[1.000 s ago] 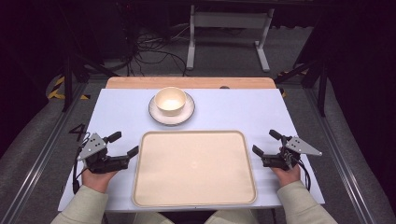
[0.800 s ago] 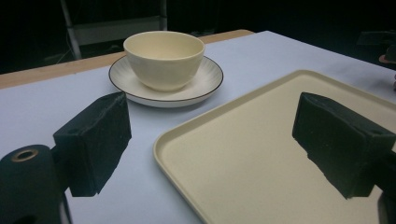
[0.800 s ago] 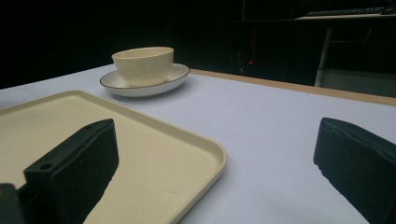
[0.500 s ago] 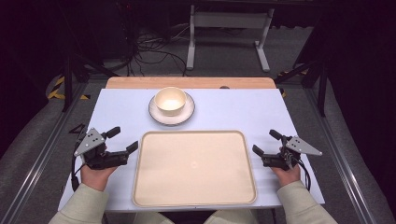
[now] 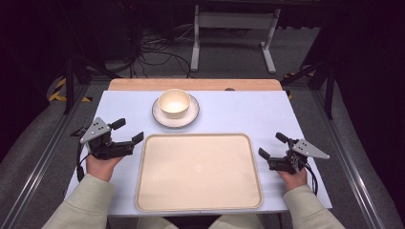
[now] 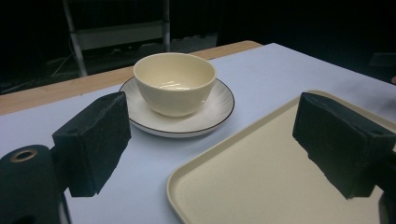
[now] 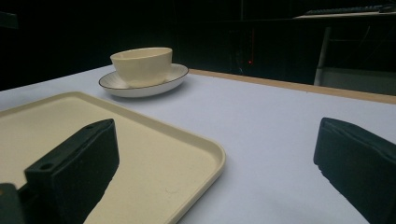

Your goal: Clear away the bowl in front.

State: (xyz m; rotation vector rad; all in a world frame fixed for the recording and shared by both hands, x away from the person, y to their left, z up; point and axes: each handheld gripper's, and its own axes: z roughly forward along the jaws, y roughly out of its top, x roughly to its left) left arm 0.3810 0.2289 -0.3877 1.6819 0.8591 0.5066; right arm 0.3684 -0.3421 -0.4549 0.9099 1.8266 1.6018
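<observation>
The left gripper hangs wide open and empty just left of the cream rectangular plastic tray, aimed at the cream ceramic bowl sitting on its dark-rimmed white saucer at the far middle of the pale blue table; the bowl looks stiff, glazed, slippery and breakable, so I judge one jaw inside the rim and one outside the surest hold. The tray is bare, with free table around the saucer; the right gripper, also wide open and holding nothing, rests just right of the tray.

1. Bowl: one, cream.
2. Saucer: one, white, dark-rimmed.
3. Tray: one, beige.
4. Grippers: two, left gripper and right gripper.
5. Table: one.
</observation>
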